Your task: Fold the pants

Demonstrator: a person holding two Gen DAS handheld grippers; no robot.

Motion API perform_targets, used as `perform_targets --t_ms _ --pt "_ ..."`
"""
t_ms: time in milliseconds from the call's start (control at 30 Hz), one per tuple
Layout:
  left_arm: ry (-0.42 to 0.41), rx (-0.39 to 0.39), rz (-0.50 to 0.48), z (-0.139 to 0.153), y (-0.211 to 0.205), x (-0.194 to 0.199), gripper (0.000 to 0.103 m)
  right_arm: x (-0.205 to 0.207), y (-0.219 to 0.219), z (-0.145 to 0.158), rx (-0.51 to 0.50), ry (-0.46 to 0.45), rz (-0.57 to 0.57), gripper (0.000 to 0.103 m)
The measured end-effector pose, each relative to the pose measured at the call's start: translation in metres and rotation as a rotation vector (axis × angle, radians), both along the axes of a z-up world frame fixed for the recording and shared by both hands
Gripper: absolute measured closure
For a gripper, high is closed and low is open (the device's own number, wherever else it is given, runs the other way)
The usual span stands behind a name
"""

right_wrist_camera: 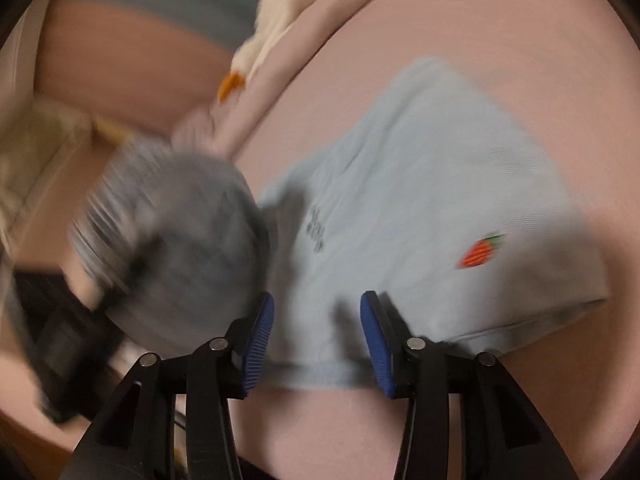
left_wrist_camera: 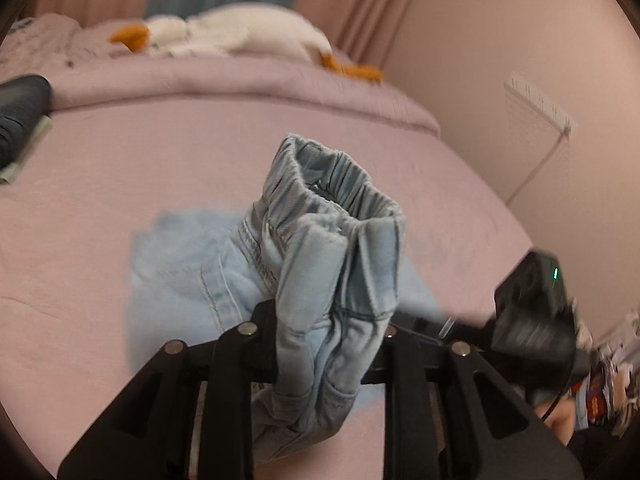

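The light blue denim pants (left_wrist_camera: 320,280) have their elastic waistband bunched up and lifted off the pink bed, held between the fingers of my left gripper (left_wrist_camera: 328,332), which is shut on it. The rest of the pants lies flat on the bed below. In the right wrist view the pants (right_wrist_camera: 420,208) lie flat with a small strawberry patch (right_wrist_camera: 480,250); the lifted waistband bunch (right_wrist_camera: 176,248) is blurred at the left. My right gripper (right_wrist_camera: 316,340) is open and empty, its blue pads (right_wrist_camera: 258,344) above the near edge of the pants.
The pink bed sheet (left_wrist_camera: 120,184) stretches all around. A folded pink quilt (left_wrist_camera: 240,80) and a white plush duck (left_wrist_camera: 224,34) lie at the far end. A dark object (left_wrist_camera: 20,112) is at the left edge. The wall is to the right.
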State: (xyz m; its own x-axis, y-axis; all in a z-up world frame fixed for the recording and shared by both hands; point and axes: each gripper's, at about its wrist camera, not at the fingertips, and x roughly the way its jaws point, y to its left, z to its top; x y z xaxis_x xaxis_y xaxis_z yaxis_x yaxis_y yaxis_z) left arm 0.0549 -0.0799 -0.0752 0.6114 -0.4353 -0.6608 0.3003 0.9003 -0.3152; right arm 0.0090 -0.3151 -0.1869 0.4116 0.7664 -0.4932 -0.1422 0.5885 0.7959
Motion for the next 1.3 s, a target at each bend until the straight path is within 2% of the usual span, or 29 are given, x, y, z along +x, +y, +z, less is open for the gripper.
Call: perform_targets --t_ms 33,67,100,133,167,300,433,500,600,733,800,967,1133,1300 --pt "0.016 0.011 -0.012 -0.007 -0.004 0.002 0.073 0.000 -0.009 -0.006 0.075 0.026 -0.026 0.050" --pt "0.034 0.015 -0.030 -0.012 -0.010 0.003 0.058 0.000 -0.018 -0.014 0.172 0.060 -0.051 0.047" --pt "0.061 0.011 -0.054 -0.019 -0.015 0.004 0.033 -0.001 -0.024 -0.023 0.273 0.099 -0.070 0.044" --pt "0.088 0.005 -0.073 -0.024 -0.018 0.006 0.024 0.000 -0.027 -0.029 0.341 0.127 -0.084 0.041" --pt "0.100 -0.005 -0.092 -0.028 -0.021 0.004 0.021 -0.002 -0.029 -0.033 0.377 0.146 -0.095 0.040" --pt "0.109 -0.014 -0.114 -0.032 -0.014 -0.004 0.021 0.004 -0.017 -0.037 0.409 0.186 -0.104 0.033" --pt "0.112 -0.076 -0.071 -0.028 0.019 -0.023 0.021 0.009 -0.031 -0.019 0.343 0.187 -0.087 0.033" --pt "0.112 -0.113 -0.030 -0.026 0.041 -0.035 0.021 0.009 -0.026 -0.015 0.273 0.185 -0.075 0.033" --pt "0.119 -0.115 0.060 -0.029 0.070 -0.045 0.019 0.023 -0.010 -0.007 0.119 0.152 -0.052 0.034" --pt "0.155 -0.158 0.174 -0.039 0.112 -0.059 0.019 0.026 0.017 0.004 -0.132 0.100 -0.007 0.061" --pt "0.169 -0.168 0.211 -0.042 0.123 -0.064 0.019 0.028 0.026 0.009 -0.219 0.073 -0.007 0.065" --pt "0.198 -0.179 0.262 -0.049 0.137 -0.067 0.019 0.024 0.025 0.028 -0.274 -0.021 0.003 0.071" --pt "0.193 -0.162 0.236 -0.047 0.132 -0.070 0.019 0.033 0.012 0.060 -0.270 -0.136 -0.044 0.072" --pt "0.204 -0.139 0.211 -0.052 0.125 -0.069 0.019 0.048 -0.020 0.060 -0.297 -0.142 -0.140 0.072"
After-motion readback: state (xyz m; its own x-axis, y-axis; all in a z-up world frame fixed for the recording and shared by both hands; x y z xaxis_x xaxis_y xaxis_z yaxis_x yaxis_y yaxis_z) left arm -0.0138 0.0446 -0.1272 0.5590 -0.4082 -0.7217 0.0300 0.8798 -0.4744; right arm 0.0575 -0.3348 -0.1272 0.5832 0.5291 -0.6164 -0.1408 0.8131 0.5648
